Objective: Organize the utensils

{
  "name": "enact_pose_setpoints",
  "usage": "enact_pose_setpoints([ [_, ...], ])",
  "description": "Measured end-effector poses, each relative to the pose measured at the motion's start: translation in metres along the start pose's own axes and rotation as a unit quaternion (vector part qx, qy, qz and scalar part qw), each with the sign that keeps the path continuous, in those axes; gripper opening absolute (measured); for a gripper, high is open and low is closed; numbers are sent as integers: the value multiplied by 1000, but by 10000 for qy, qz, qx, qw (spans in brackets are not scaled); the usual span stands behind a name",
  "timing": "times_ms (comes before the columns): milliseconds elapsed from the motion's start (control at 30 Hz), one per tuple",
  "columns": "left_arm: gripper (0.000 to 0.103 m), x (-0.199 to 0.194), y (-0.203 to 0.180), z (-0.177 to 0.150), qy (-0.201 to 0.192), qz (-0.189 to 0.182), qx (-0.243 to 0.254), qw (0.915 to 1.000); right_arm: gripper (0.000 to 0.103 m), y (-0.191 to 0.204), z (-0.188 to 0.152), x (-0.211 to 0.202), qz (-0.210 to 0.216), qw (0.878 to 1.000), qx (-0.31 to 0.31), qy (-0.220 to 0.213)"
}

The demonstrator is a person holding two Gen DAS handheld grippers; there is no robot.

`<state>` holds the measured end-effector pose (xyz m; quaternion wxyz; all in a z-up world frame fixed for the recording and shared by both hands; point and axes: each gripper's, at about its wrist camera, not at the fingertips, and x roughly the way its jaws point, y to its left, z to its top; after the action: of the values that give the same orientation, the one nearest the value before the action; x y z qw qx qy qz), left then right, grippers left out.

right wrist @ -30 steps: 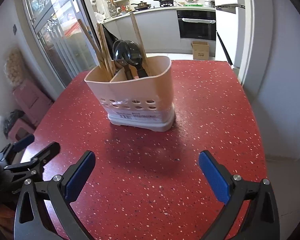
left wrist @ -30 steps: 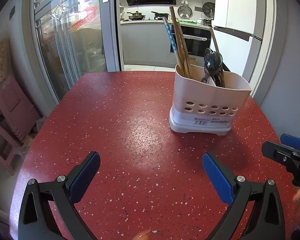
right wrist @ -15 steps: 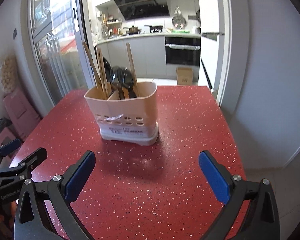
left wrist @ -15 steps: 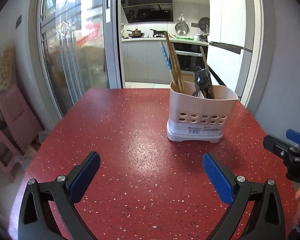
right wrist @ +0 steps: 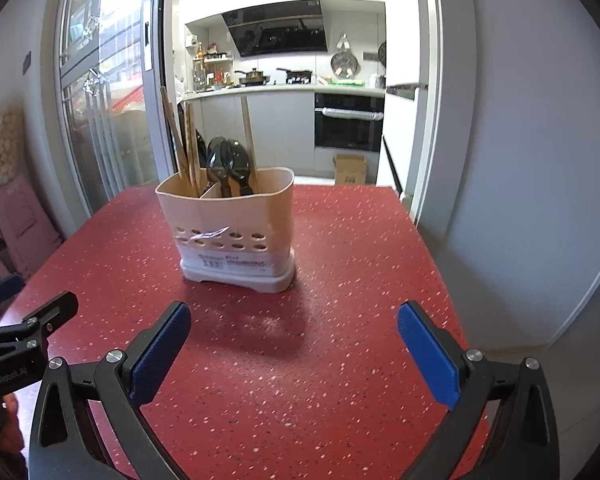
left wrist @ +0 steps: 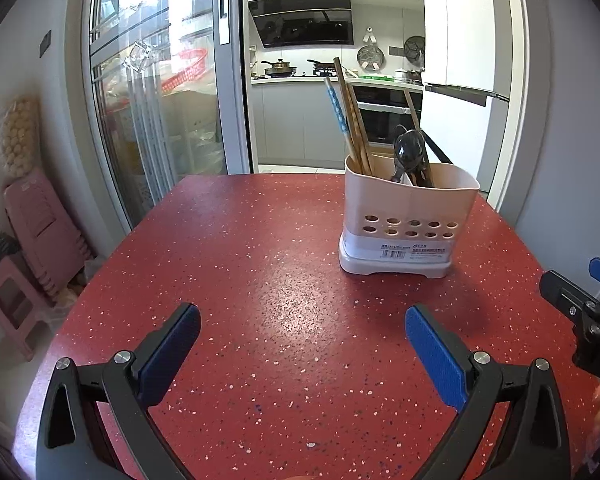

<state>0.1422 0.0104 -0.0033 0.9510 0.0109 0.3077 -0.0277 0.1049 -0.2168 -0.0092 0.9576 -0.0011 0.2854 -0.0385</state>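
Well ahead of right gripper (right wrist: 294, 340): utensil caddy (right wrist: 232, 232).

A red speckled table top (left wrist: 260, 280) fills the foreground; stacked pink plastic stools (left wrist: 40, 232) stand left, a small cardboard box (right wrist: 350, 168) beyond by the black built-in oven (right wrist: 348, 124)

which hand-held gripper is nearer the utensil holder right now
Right, though only slightly. The right hand-held gripper faces the utensil holder almost head-on, short of it. The left hand-held gripper sits farther back, with the holder off to its right.
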Motion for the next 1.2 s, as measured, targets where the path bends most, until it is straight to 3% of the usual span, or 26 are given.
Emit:
enact_pose_setpoints([
  [567,103,-1,-9,8,-261,-40,-55,9996,103,4,6,6,-81,9996,2,-266],
  [1200,103,23,-9,3,-155,-56,6,9999,103,8,3,19,-187,9994,45,-297],
])
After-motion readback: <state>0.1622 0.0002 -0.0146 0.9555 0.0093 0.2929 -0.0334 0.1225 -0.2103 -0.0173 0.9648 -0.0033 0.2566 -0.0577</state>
